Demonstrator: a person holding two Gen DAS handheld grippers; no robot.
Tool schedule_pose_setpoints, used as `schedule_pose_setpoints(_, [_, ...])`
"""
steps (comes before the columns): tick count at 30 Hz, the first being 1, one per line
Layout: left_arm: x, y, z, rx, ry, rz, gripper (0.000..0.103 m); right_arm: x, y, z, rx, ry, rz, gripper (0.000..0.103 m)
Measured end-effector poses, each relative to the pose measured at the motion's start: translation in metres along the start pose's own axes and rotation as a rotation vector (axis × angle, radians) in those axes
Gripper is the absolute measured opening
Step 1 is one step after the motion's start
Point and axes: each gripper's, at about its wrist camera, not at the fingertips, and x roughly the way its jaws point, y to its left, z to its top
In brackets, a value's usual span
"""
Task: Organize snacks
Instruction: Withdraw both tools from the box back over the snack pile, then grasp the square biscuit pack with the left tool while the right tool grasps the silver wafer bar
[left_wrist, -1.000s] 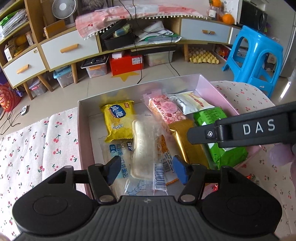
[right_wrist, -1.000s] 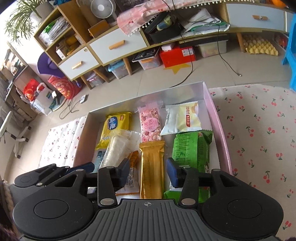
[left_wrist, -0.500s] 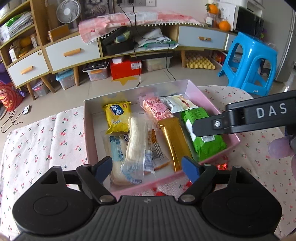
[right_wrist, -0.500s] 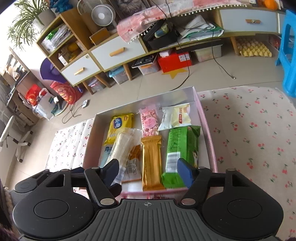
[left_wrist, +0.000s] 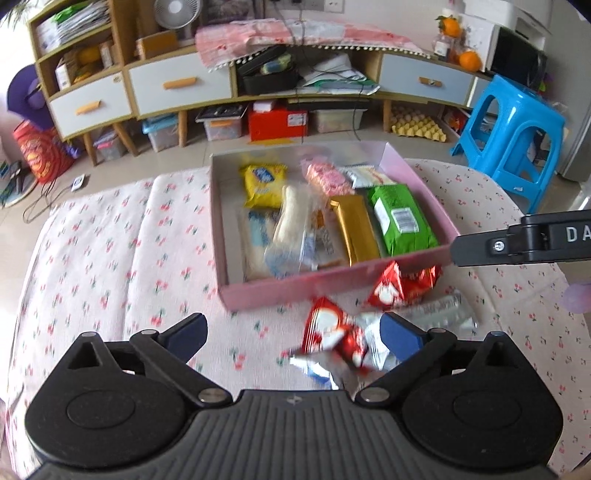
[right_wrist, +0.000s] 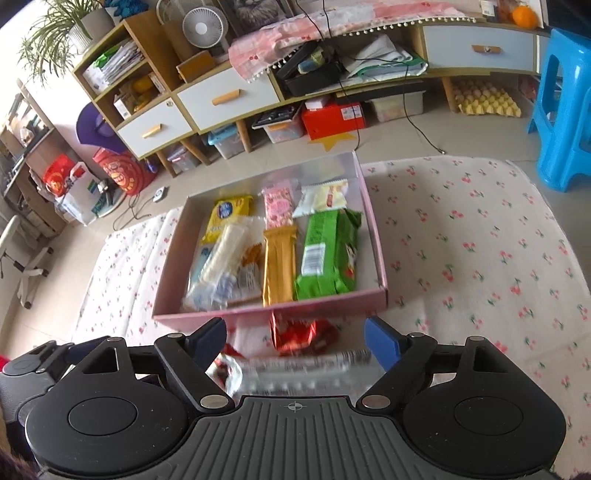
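A pink box (left_wrist: 332, 284) (right_wrist: 273, 317) on the cherry-print cloth holds several snack packs: yellow (left_wrist: 263, 180), pink (left_wrist: 327, 177), gold (left_wrist: 354, 230), green (left_wrist: 400, 221) and clear-wrapped ones (left_wrist: 291, 229). Loose red packs (left_wrist: 332, 332) (left_wrist: 402, 284) and a silver pack (left_wrist: 439, 310) lie on the cloth in front of the box. My left gripper (left_wrist: 291, 332) is open and empty above the near red pack. My right gripper (right_wrist: 295, 339) is open and empty over a red pack (right_wrist: 303, 334) and the silver pack (right_wrist: 295, 369). Its side shows in the left wrist view (left_wrist: 517, 245).
The cherry-print cloth (left_wrist: 110, 266) (right_wrist: 480, 258) spreads to both sides of the box. Beyond the table's far edge are a low cabinet with drawers (left_wrist: 177, 85) and a blue plastic stool (left_wrist: 513, 125).
Both grippers have drawn back from over the box toward me and opened wider. The loose red and silver packs in front of the box have come into view.
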Motion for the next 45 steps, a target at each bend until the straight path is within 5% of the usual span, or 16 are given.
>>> schedule_pose_setpoints(13, [-0.007,-0.006,-0.047,-0.105,0.051,0.02,0.102,-0.01,-0.017,-0.044,-0.002,0.009,-0.019,0.087])
schedule_pose_setpoints(21, [0.008,-0.019,-0.058,-0.221,0.118,0.005,0.099,0.002,-0.009,-0.052,-0.197,0.065,-0.079,0.087])
schedule_pose_setpoints(28, [0.026,-0.036,-0.059,-0.295,0.158,-0.003,0.083,0.021,-0.011,-0.05,-0.414,0.065,-0.073,0.087])
schedule_pose_setpoints(35, [0.027,-0.048,-0.061,-0.257,0.141,-0.005,0.076,0.028,-0.018,-0.053,-0.58,0.001,-0.001,0.087])
schedule_pose_setpoints(38, [0.026,-0.047,-0.063,-0.241,0.133,-0.022,0.067,0.036,-0.017,-0.054,-0.61,-0.006,-0.002,0.087])
schedule_pose_setpoints(43, [0.02,-0.047,-0.064,-0.186,0.125,-0.075,0.037,0.052,-0.011,-0.057,-0.623,0.004,0.017,0.084])
schedule_pose_setpoints(45, [0.018,-0.046,-0.065,-0.16,0.137,-0.083,0.034,0.058,-0.005,-0.063,-0.649,0.04,0.02,0.076])
